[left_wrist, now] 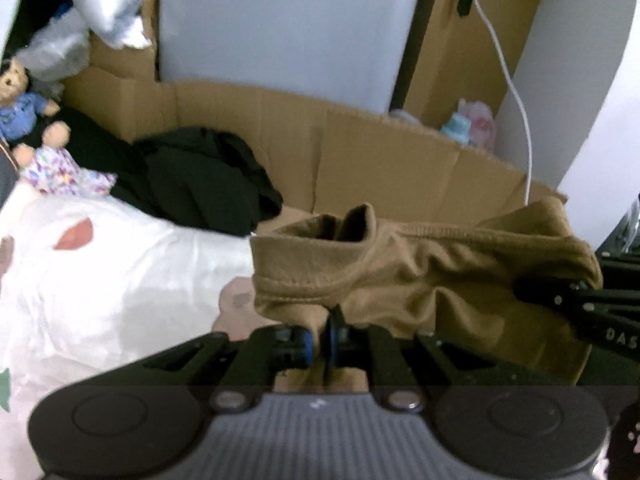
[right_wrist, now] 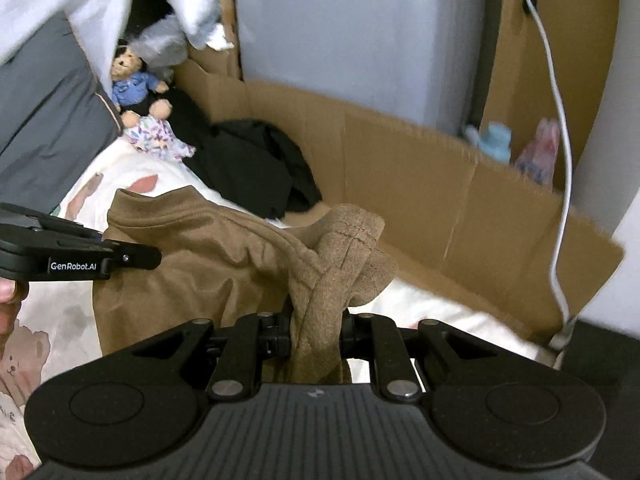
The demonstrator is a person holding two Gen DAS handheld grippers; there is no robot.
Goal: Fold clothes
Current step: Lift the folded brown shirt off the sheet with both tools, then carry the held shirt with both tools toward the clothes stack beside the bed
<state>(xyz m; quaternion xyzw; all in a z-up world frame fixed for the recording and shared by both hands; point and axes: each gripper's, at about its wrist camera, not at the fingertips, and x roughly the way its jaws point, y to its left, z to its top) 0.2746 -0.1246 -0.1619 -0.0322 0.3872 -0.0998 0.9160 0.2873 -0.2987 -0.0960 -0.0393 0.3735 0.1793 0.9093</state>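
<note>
Here we are pinching the brown garment (left_wrist: 420, 280) with both tongs: left tongs (left_wrist: 320, 336) clamping one hemmed edge, right tongs (right_wrist: 316, 336) clamping a bunched fold. It is hanging stretched between them, above the bed (left_wrist: 120, 280) near its cardboard-lined (right_wrist: 440, 200) far edge.

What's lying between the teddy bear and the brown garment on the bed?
A heap of black clothes lies between the teddy bear and the brown garment, clearest in the right wrist view.
</note>
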